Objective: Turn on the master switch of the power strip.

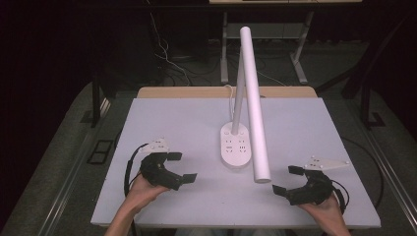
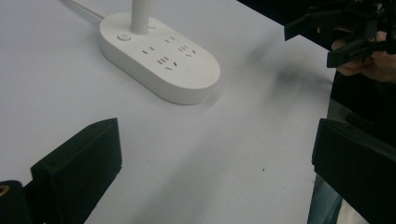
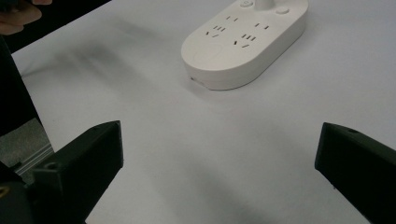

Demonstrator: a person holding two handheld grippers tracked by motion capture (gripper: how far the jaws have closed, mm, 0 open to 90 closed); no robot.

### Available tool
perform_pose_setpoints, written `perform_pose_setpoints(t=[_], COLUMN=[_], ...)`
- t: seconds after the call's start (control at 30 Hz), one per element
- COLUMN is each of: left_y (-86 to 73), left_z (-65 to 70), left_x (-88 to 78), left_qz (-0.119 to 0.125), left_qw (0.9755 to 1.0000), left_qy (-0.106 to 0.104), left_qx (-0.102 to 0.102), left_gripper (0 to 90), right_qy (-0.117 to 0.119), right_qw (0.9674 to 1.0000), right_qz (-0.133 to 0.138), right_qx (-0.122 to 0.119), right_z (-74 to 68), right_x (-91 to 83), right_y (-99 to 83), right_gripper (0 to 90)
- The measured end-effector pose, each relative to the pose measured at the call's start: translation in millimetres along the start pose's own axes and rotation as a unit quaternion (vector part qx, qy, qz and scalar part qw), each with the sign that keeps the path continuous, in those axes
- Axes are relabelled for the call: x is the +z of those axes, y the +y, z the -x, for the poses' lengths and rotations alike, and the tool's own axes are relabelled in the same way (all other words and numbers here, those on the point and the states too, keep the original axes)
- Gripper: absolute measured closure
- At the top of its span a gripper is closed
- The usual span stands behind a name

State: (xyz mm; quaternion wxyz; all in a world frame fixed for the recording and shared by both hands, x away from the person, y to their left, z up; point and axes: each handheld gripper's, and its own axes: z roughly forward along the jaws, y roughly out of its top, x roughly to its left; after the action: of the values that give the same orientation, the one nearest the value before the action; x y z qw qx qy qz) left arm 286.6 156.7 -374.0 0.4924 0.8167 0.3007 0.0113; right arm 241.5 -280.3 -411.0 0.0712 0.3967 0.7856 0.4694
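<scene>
Pale tabletop [image 1: 196, 123], dark room behind, cables on floor. White desk lamp [image 1: 251, 98] stands mid-table; its oval base [image 1: 235, 146] carries sockets, no legible writing. Left gripper [image 1: 178, 168] and right gripper [image 1: 287, 181] flank it near the front edge, jaws spread, holding nothing.

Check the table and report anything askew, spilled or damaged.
Nothing stands out. The white desk lamp stands upright on its oval socket base near the middle of the table, with no spill or damage visible. The left gripper and right gripper are open and empty either side.
</scene>
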Motion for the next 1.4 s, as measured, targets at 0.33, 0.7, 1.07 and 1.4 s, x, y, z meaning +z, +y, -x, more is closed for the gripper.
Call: perform_pose_setpoints(t=[0.33,0.7,1.07,1.4], left_y=[13.9,31.1,49.2,66.8], left_z=[-5.0,-11.0,-18.3,-25.6], left_x=[4.8,11.7,16.8,22.9], left_qz=[-0.012,-0.023,-0.032,-0.043], left_qw=[0.9999,0.9997,0.9994,0.9989], left_qy=[-0.005,-0.006,-0.004,-0.001], left_qx=[-0.001,0.003,0.007,0.018], left_gripper=[0.4,0.5,0.6,0.9], right_qy=[-0.001,-0.002,-0.005,-0.005], right_qw=[1.0,1.0,1.0,0.9999], right_qz=[-0.001,0.0,0.0,-0.002], right_qx=[0.005,0.003,0.006,0.01], right_z=[0.4,1.7,2.2,2.6], right_x=[-0.7,-1.8,-2.4,-3.3], right_y=[-0.1,-0.5,-1.5,-2.1], right_gripper=[0.5,0.5,0.5,0.5])
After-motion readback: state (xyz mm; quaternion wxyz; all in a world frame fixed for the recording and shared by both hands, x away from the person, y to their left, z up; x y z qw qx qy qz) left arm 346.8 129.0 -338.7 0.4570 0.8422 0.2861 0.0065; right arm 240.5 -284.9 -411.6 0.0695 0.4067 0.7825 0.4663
